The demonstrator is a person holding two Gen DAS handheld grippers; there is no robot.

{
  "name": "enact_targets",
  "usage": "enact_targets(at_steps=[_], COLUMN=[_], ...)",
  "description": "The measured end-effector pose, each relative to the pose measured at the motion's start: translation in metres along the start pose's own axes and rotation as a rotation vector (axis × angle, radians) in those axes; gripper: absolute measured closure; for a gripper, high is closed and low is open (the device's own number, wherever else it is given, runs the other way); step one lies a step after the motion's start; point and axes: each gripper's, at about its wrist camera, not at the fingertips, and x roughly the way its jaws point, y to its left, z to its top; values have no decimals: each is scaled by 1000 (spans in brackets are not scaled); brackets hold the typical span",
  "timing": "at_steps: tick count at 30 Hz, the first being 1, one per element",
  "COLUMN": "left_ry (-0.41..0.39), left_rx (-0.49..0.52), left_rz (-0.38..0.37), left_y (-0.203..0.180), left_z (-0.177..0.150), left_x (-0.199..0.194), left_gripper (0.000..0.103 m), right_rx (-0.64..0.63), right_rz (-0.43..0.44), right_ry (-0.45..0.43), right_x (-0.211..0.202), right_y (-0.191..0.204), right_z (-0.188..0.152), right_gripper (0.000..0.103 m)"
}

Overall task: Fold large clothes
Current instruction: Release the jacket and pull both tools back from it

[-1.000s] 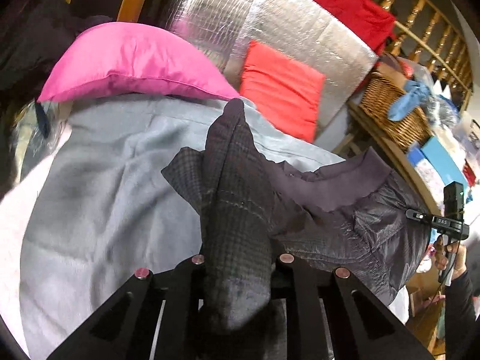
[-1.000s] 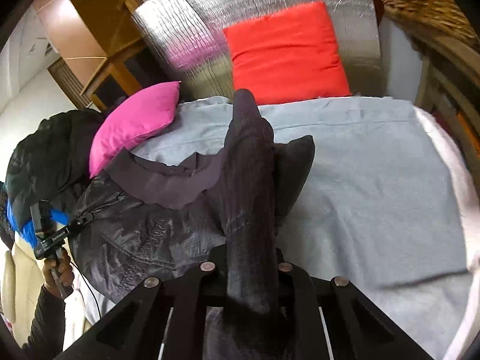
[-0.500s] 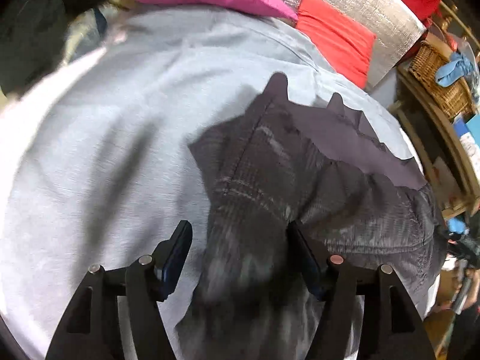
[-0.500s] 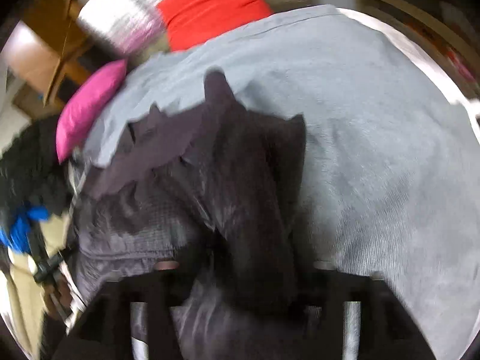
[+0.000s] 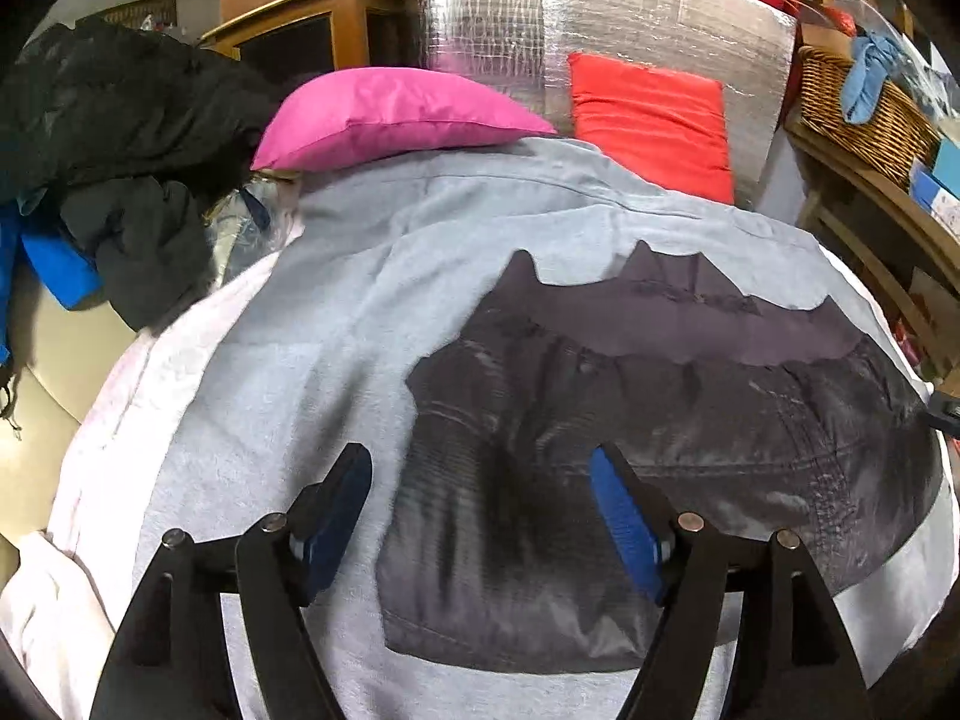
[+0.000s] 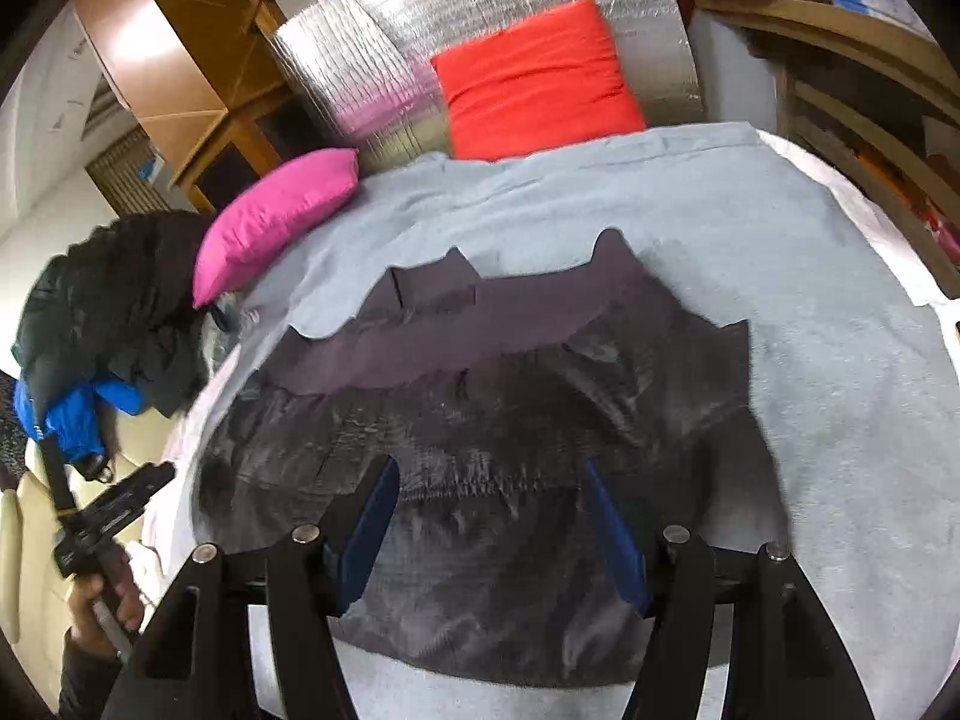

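1. The dark jacket [image 5: 648, 420] lies spread flat on the pale grey blanket [image 5: 288, 396], its plain collar band toward the pillows and its shiny quilted body toward me.
2. My left gripper [image 5: 480, 510] hangs over the jacket's near left part, jaws opening wide, blue pads touching no cloth.
3. My right gripper [image 6: 492, 516] hangs over the jacket's near middle, jaws apart, nothing pinched between them.
4. In the right view my left hand [image 6: 102, 594] shows at the blanket's edge, gripping its tool's handle.
5. I can read no label or writing on the jacket; the print is too blurred.
6. A pink pillow [image 5: 390, 114] and a red cushion [image 5: 654, 120] rest at the blanket's far edge, against a silver foil sheet [image 5: 630, 12].
7. A heap of black and blue clothes [image 5: 108, 138] sits left of the blanket; a wicker basket [image 5: 864, 114] stands on a wooden shelf to the right.
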Motion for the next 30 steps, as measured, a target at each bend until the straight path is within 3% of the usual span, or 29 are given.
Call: enact_targets(at_steps=[6, 10, 14, 19, 25, 28, 30], left_ry=[18, 45, 69, 98, 34, 18, 4], left_rx=[-30, -18, -5, -1, -23, -16, -23], left_rz=[-18, -30, -39, -35, -28, -15, -39], left_y=[-14, -23, -29, -30, -35, -50, -62], left_z=[-6, -9, -13, -21, -24, -30, -39], left_x=[7, 19, 32, 39, 6, -14, -31], left_gripper=[27, 27, 27, 27, 26, 15, 15], right_rx=[65, 106, 173, 191, 177, 34, -38], right_rz=[14, -34, -85, -97, -77, -101, -109], right_ry=[77, 102, 83, 92, -41, -18, -21], right_x=[35, 56, 59, 62, 11, -11, -21], right_y=[-18, -41, -76, -85, -44, 4, 28], right_z=[6, 9, 11, 9, 5, -25, -48], right_gripper=[36, 36, 36, 36, 36, 32, 22])
